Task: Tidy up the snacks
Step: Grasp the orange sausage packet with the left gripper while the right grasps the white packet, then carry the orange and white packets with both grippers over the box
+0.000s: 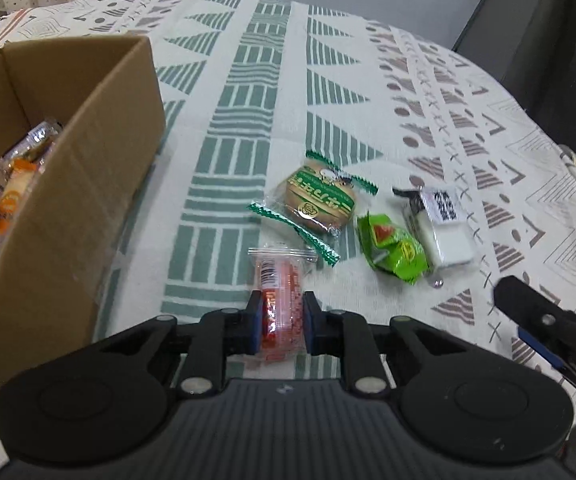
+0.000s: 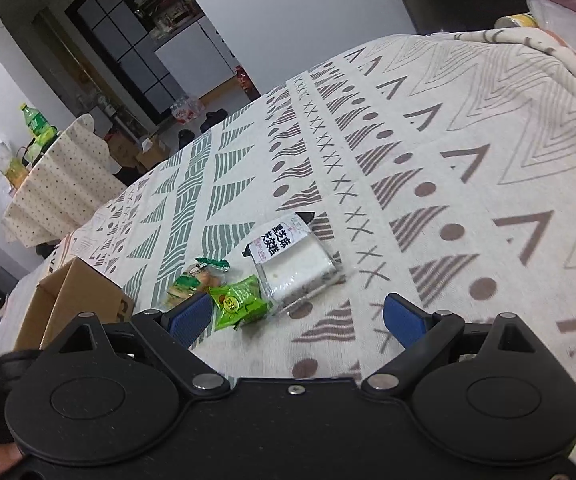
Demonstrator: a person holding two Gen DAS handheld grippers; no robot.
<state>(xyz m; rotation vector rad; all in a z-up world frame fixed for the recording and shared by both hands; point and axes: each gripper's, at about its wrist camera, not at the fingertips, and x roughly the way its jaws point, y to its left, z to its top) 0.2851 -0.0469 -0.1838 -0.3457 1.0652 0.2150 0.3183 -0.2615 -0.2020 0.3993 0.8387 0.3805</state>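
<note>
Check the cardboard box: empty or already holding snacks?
Holding snacks. The left wrist view looks into the open-topped cardboard box and shows several wrapped packets inside, orange, blue and clear. How full it is cannot be told.

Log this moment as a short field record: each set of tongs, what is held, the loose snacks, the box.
left tongs: shut on red snack packet
right tongs: open, holding nothing
loose on tablecloth: round cake in green-edged wrapper, bright green packet, white cake in clear pack
cardboard box: open, wrapped snacks inside, left of the loose snacks
</note>
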